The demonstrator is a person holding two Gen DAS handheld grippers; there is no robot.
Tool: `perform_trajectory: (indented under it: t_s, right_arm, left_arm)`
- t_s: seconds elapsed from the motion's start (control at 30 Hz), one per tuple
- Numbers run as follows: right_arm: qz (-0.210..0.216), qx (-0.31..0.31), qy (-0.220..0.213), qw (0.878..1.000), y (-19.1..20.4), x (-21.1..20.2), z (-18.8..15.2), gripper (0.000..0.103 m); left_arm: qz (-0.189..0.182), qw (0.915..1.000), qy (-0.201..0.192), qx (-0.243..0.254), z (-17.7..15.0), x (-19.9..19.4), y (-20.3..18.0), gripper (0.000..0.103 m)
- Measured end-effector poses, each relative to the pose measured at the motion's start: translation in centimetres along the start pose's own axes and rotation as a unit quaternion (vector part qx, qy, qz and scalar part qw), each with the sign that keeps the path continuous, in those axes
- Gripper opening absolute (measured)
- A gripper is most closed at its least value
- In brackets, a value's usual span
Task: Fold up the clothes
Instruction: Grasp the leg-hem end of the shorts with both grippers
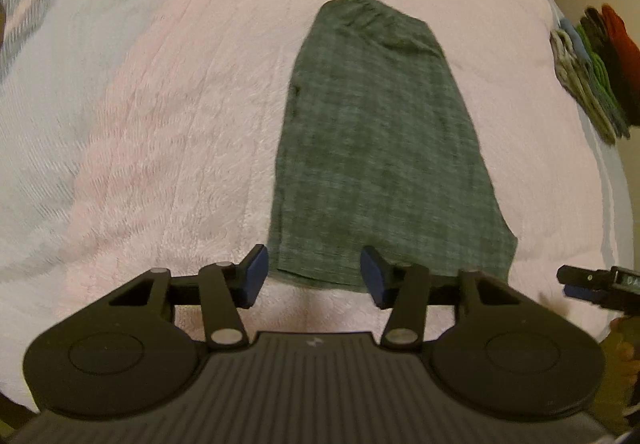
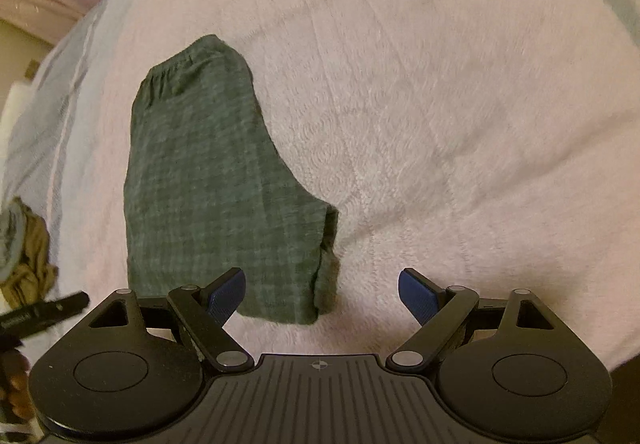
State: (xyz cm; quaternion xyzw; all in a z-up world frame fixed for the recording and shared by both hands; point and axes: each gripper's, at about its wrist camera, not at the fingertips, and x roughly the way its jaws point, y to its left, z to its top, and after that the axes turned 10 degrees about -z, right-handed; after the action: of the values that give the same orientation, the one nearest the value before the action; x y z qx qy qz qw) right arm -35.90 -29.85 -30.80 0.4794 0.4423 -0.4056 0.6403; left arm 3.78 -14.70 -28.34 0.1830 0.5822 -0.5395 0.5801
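**Operator:** Status of garment and both tools?

**Inspector:** Green checked cotton shorts [image 1: 384,148], already folded lengthwise, lie flat on the pink fleece blanket [image 1: 180,124]; waistband at the far end, leg hems at the near end. The left gripper [image 1: 314,276] points steeply down at the near left corner of the hem, its blue pads part-way apart with nothing pressed between them. One pad sits over the blanket just outside the hem, the other over the cloth. The right gripper [image 2: 322,298] stands wide, nothing held, straddling the near right corner, where the stacked layers show an open edge.

**Operator:** Failure modes from this position?

**Inspector:** Three, in my judgement.
1. Partial pinch. The right corner shows at least two layers; a shallow bite would lift the top layer only, and the lengthwise fold would peel open.
2. Blanket capture. The fleece is deep-piled and soft; a pad driven too low could catch the blanket along with the hem and drag it.
3. Uneven lift. If one corner rises ahead of the other, the hem skews and the next fold lands crooked against the waistband.

**Operator:** Other hazards?

**Inspector:** A stack of folded multicoloured clothes [image 1: 596,72] sits well apart at the bed edge; no interference expected.
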Motion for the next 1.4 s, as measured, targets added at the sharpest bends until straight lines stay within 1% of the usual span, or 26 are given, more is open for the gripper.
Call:
perform_trajectory:
  t_s: [0.13, 0.27, 0.3, 0.4, 0.53, 0.57, 0.6, 0.63, 0.73, 0.83, 0.9, 0.93, 0.97, 1.0, 1.03, 1.07, 1.1, 1.13, 1.17, 1.2, 1.27, 1.33, 1.4]
  right_arm:
    - [0.019, 0.022, 0.011, 1.000, -1.6, 2.8, -0.1, 0.086]
    - [0.064, 0.043, 0.008, 0.997, -3.6, 4.7, -0.5, 0.086]
    - [0.074, 0.047, 0.005, 0.996, -4.0, 5.0, -0.6, 0.086]
    - [0.104, 0.060, -0.001, 0.993, -5.0, 5.7, -0.5, 0.086]
    - [0.140, 0.080, -0.003, 0.987, -5.5, 6.0, -0.1, 0.085]
    - [0.149, 0.082, -0.001, 0.985, -5.5, 6.1, 0.0, 0.082]
    - [0.158, 0.085, 0.002, 0.984, -5.5, 6.2, 0.0, 0.075]
    - [0.164, 0.087, 0.007, 0.983, -5.5, 6.4, 0.0, 0.074]
    - [0.177, 0.097, 0.020, 0.979, -5.6, 7.6, -0.4, 0.074]
    - [0.197, 0.118, 0.028, 0.973, -5.8, 8.7, -0.5, 0.074]
    - [0.211, 0.122, 0.034, 0.969, -5.6, 9.1, -0.7, 0.074]
    - [0.216, 0.122, 0.036, 0.968, -5.5, 9.3, -0.7, 0.072]
    - [0.217, 0.121, 0.037, 0.968, -5.6, 9.4, -0.8, 0.070]
    - [0.218, 0.123, 0.040, 0.967, -5.7, 9.4, -0.9, 0.059]
    - [0.221, 0.126, 0.045, 0.966, -5.7, 9.6, -1.0, 0.052]
    - [0.224, 0.129, 0.050, 0.965, -5.8, 9.8, -1.2, 0.049]
    - [0.227, 0.132, 0.054, 0.963, -5.7, 10.0, -1.4, 0.044]
    - [0.229, 0.133, 0.057, 0.963, -5.7, 10.2, -1.5, 0.035]
    - [0.227, 0.135, 0.059, 0.963, -5.6, 10.2, -1.6, 0.025]
    - [0.224, 0.139, 0.062, 0.963, -5.5, 10.3, -1.8, 0.011]
    - [0.222, 0.145, 0.060, 0.962, -5.4, 10.1, -1.8, 0.008]
    - [0.215, 0.134, 0.051, 0.966, -5.2, 9.3, -1.6, 0.007]
    - [0.218, 0.129, 0.043, 0.966, -5.1, 8.2, -1.3, 0.007]
  left_arm:
    - [-0.028, 0.9993, -0.005, -0.026, -0.2, 2.0, 2.8, 0.041]
    - [-0.057, 0.9972, -0.003, -0.049, -0.6, 4.1, 5.2, 0.044]
    - [-0.067, 0.9961, -0.004, -0.056, -0.7, 4.5, 5.8, 0.046]
    - [-0.096, 0.9916, -0.010, -0.086, -0.8, 5.5, 7.6, 0.048]
    - [-0.122, 0.9857, -0.020, -0.114, -0.4, 5.8, 9.3, 0.051]
    - [-0.130, 0.9842, -0.020, -0.119, -0.2, 5.9, 9.7, 0.050]
    - [-0.135, 0.9833, -0.020, -0.121, -0.1, 6.0, 9.9, 0.050]
    - [-0.139, 0.9825, -0.018, -0.122, -0.1, 6.1, 10.1, 0.051]
    - [-0.159, 0.9795, -0.006, -0.124, 0.1, 6.9, 10.2, 0.051]
    - [-0.180, 0.9755, 0.010, -0.126, 0.1, 8.0, 10.3, 0.048]
    - [-0.189, 0.9731, 0.016, -0.130, 0.0, 8.6, 10.5, 0.043]
    - [-0.191, 0.9720, 0.017, -0.135, -0.1, 8.9, 10.7, 0.042]
    - [-0.194, 0.9705, 0.018, -0.143, -0.1, 9.1, 11.0, 0.038]
    - [-0.197, 0.9687, 0.019, -0.150, -0.2, 9.2, 11.3, 0.033]
    - [-0.199, 0.9669, 0.019, -0.158, -0.2, 9.3, 11.6, 0.031]
    - [-0.202, 0.9649, 0.020, -0.166, -0.3, 9.4, 11.9, 0.024]
    - [-0.204, 0.9635, 0.021, -0.172, -0.3, 9.5, 12.1, 0.018]
    - [-0.204, 0.9636, 0.023, -0.171, -0.4, 9.6, 12.2, 0.018]
    - [-0.204, 0.9638, 0.024, -0.170, -0.4, 9.5, 12.3, 0.013]
    - [-0.207, 0.9635, 0.024, -0.168, -0.3, 9.5, 12.3, 0.008]
    - [-0.209, 0.9641, 0.021, -0.163, -0.3, 9.3, 12.0, 0.005]
    - [-0.208, 0.9653, 0.018, -0.156, -0.2, 9.0, 11.7, 0.004]
    - [-0.211, 0.9654, 0.010, -0.152, -0.3, 8.4, 11.3, 0.004]
